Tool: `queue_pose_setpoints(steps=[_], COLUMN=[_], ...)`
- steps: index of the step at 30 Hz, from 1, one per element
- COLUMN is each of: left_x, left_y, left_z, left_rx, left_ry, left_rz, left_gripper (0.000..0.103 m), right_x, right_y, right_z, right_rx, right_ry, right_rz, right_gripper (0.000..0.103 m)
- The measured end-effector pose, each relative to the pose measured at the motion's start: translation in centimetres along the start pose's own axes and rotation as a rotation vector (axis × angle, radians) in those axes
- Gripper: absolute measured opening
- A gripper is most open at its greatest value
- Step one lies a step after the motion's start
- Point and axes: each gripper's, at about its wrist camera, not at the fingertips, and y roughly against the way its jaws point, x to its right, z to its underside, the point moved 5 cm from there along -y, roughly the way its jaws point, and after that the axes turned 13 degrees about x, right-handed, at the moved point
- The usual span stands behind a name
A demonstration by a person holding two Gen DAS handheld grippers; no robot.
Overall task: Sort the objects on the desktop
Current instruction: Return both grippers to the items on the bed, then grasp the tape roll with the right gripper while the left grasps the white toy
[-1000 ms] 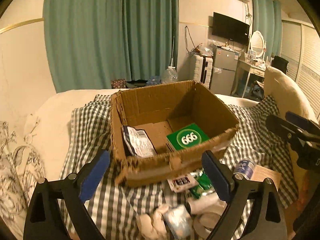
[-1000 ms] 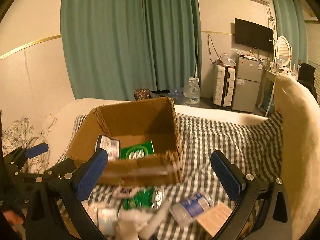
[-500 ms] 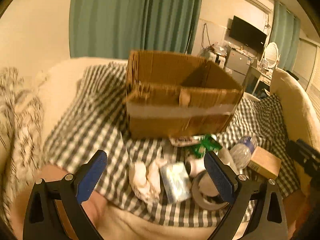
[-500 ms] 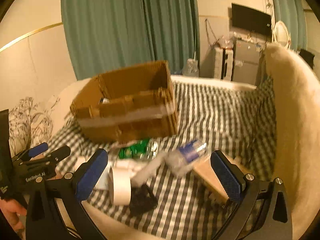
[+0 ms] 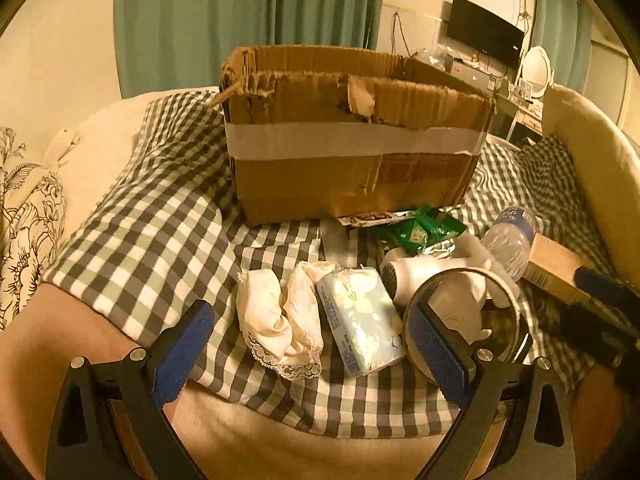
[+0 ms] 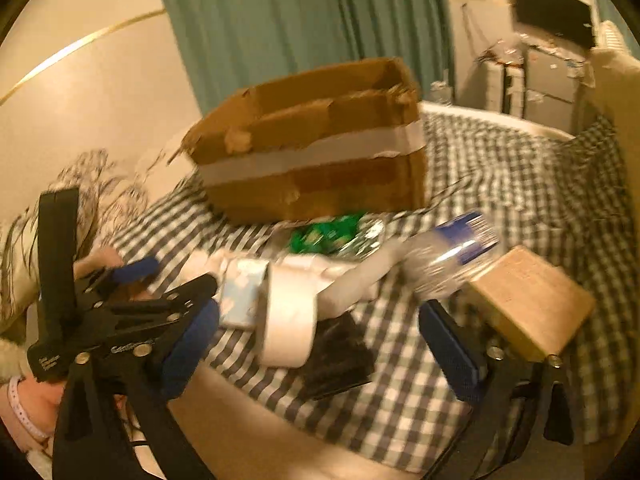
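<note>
A torn cardboard box (image 5: 352, 148) with a white tape band stands on a checked cloth (image 5: 160, 240); it also shows in the right wrist view (image 6: 320, 168). In front lie a white lace cloth (image 5: 280, 316), a pale blue tissue pack (image 5: 360, 320), a tape roll (image 5: 464, 312), a green packet (image 5: 424, 232), a plastic bottle (image 5: 508, 240) and a small brown box (image 5: 556, 268). My left gripper (image 5: 312, 356) is open, low over the lace cloth and tissue pack. My right gripper (image 6: 320, 348) is open, low over the tape roll (image 6: 288, 320) and a black item (image 6: 336, 356).
A cream cushion (image 5: 600, 168) rises at the right. A floral sheet (image 5: 24, 220) lies at the left. Green curtains (image 5: 248, 12), a TV (image 5: 484, 32) and furniture stand behind. The left gripper shows at the left of the right wrist view (image 6: 120, 300).
Both grippers have dropped from above the box down to the pile of objects in front of it. The box's inside is no longer visible. Both stay open.
</note>
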Motion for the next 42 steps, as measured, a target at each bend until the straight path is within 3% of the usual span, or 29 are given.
queue_pose_setpoints(steps=[8, 14, 16, 24, 28, 35, 42], left_x=[-0.6, -0.2, -0.1, -0.2, 0.4, 2.3, 3.2], left_y=[-1.2, -1.5, -1.5, -0.9, -0.2, -0.9, -1.3], left_z=[0.8, 1.2, 1.3, 0.9, 0.6, 1.6, 1.7], left_rx=[-0.029, -0.044, -0.047, -0.024, -0.004, -0.059, -0.063], left_ry=[0.006, -0.03, -0.036, -0.027, -0.005, -0.02, -0.01], left_rz=[-0.014, -0.014, -0.017, -0.015, 0.044, 0.114, 0.135], left_gripper=[0.1, 0.101, 0.101, 0.101, 0.101, 0.101, 0.101], right_x=[-0.6, -0.6, -0.5, -1.1, -0.5, 0.8, 2.4], right_y=[-2.7, -3.7, -3.6, -2.1, -0.5, 1.7, 1.9], right_z=[1.4, 1.7, 1.7, 1.4, 0.1, -2.2, -2.6], right_rx=[-0.087, -0.105, -0.1, -0.074, -0.013, 0.082, 0.094], right_ry=[-0.016, -0.026, -0.034, 0.01, 0.005, 0.003, -0.002], right_rz=[-0.037, -0.04, -0.045, -0.042, -0.014, 0.041, 0.109], right_gripper=[0.077, 0.046, 0.027, 0.028, 0.027, 0.02, 0.016])
